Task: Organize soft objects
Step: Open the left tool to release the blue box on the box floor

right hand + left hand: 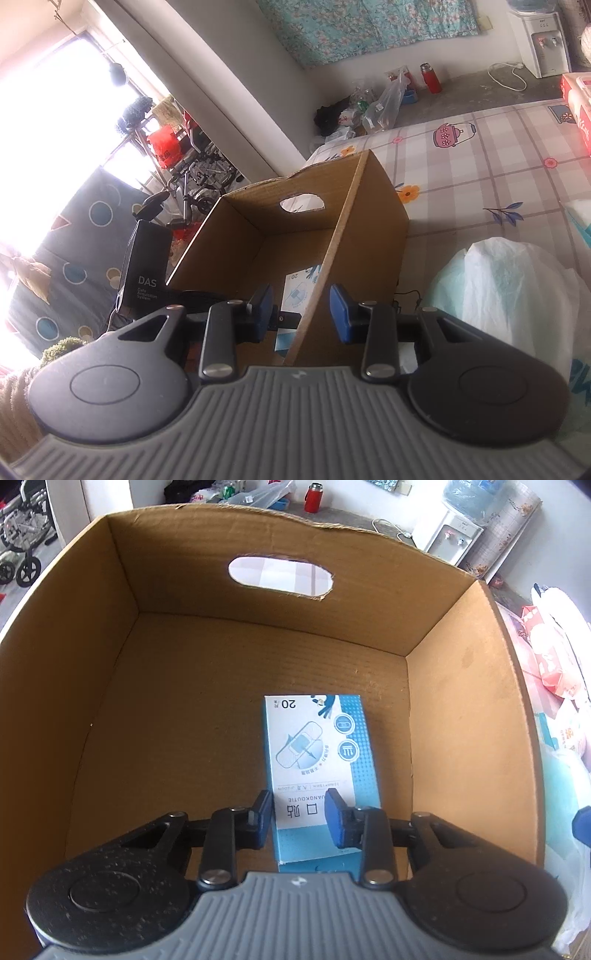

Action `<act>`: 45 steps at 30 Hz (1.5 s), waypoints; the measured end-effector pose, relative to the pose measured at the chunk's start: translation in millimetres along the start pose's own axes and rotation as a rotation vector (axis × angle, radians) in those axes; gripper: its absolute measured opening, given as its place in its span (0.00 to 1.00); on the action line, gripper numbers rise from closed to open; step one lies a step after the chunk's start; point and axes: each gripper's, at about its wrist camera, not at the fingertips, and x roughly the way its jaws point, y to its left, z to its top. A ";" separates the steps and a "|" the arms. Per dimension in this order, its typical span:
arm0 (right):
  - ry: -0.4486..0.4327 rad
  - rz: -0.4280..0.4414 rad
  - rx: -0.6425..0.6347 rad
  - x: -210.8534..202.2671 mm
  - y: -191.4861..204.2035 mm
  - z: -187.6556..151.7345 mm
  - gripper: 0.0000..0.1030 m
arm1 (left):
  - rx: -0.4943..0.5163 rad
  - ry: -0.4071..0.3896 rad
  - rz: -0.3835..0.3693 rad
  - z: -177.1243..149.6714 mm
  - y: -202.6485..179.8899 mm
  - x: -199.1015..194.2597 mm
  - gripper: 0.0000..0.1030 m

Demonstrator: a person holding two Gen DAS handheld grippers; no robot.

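The bed [480, 155] is the biggest thing here, with a checked sheet that has flowers and teapots on it. A brown box [258, 657] sits on it, with its top open and a hand hole at 12 o'clock in the far wall. A white bag [509, 295] lies just beside the box, at 3 o'clock in the right wrist view.

A blue and white plaster pack [321, 768] lies flat on the floor of the box, near the wall at 3 o'clock. Nothing else is in the box.

The left gripper [299, 821] is down inside the box. Its fingers [338, 823] are spread apart over the near end of the pack, one on each side, and do not seem to squeeze it. I think the pack is being let go.

The right gripper [301, 314] is outside the box, by its near wall. Its fingers are apart too and hold nothing.

So the step looks like putting one thing away in the box. The next move should be to lift the left gripper straight up and out without bumping the pack, then go for another soft thing, maybe the white bag.
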 end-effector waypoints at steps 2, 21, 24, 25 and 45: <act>-0.005 -0.008 0.012 -2.5 -4.9 1.0 0.33 | 0.006 -0.018 0.016 3.4 -8.8 0.9 0.31; -0.033 -0.041 0.078 -25.6 -30.0 -5.8 0.33 | -0.025 -0.162 0.074 22.1 -49.9 11.1 0.28; -0.040 -0.048 0.083 -31.6 -32.9 -7.6 0.33 | -0.039 -0.181 0.079 23.5 -50.3 9.4 0.28; -0.042 -0.050 0.085 -34.0 -34.6 -8.9 0.33 | -0.040 -0.188 0.079 24.1 -51.4 9.5 0.28; -0.081 -0.070 0.076 -74.8 -33.6 -34.2 0.34 | 0.048 -0.028 0.103 -20.2 -32.1 -4.2 0.40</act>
